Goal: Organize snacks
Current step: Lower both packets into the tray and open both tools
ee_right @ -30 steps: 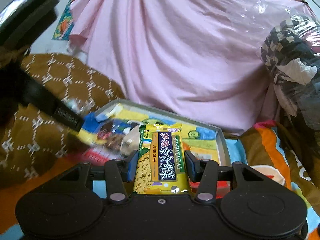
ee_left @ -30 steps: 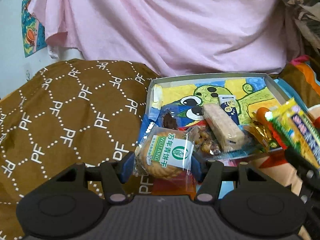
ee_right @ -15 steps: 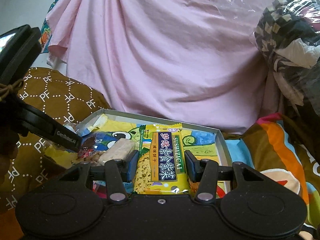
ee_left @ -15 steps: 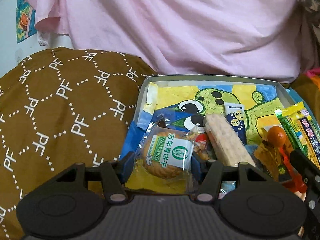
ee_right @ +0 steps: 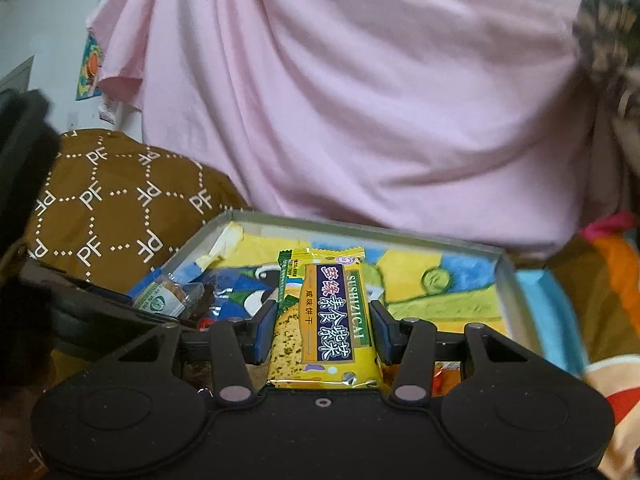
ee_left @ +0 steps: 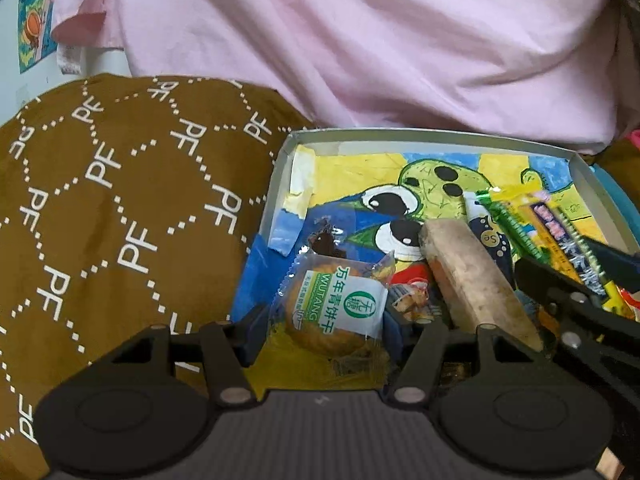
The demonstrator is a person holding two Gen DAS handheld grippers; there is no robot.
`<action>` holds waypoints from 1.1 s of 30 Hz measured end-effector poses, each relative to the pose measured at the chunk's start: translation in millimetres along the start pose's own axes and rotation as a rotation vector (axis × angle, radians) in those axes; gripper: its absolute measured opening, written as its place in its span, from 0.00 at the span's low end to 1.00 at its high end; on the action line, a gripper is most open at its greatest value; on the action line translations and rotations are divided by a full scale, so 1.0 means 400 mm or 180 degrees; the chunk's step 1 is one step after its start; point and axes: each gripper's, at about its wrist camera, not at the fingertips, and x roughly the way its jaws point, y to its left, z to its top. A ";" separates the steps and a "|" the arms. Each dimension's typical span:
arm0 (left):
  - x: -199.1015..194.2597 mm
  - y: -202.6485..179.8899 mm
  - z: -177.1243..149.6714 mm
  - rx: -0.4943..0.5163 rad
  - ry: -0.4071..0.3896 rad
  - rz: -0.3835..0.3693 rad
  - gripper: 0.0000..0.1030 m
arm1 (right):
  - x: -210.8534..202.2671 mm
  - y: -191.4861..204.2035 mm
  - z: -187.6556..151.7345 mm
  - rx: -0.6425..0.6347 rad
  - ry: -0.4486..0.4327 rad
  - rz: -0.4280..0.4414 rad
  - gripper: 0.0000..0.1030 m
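Note:
My left gripper (ee_left: 324, 320) is shut on a round biscuit in a clear wrapper with a green and white label (ee_left: 336, 308), held over the near left part of the box (ee_left: 400, 134). My right gripper (ee_right: 322, 332) is shut on a yellow cracker packet (ee_right: 326, 320), held over the box (ee_right: 360, 230); that packet also shows in the left wrist view (ee_left: 560, 240). The shallow box has a green cartoon drawing on its floor. A long beige bar (ee_left: 476, 284) and several small snacks lie in it.
A brown cushion with a white PF pattern (ee_left: 120, 220) lies left of the box. A pink cloth (ee_left: 360, 40) hangs behind it. Orange and blue bedding (ee_right: 600, 300) lies to the right. The left gripper's body (ee_right: 80, 308) shows at the left of the right wrist view.
Both grippers have moved forward over the box, each still holding its snack. The yellow packet now sits further over the box's right side.

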 end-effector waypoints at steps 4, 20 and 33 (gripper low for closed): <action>0.010 0.005 0.002 -0.0026 0.0024 -0.0017 0.61 | 0.032 -0.017 -0.004 0.0170 0.0121 0.0020 0.49; -0.007 0.012 0.007 -0.0112 -0.0090 -0.0075 0.85 | 0.026 -0.019 0.002 0.0122 -0.0027 -0.0011 0.59; -0.080 0.042 0.033 -0.0244 -0.0271 -0.0065 1.00 | -0.062 -0.059 0.039 0.0304 -0.0265 -0.0166 0.88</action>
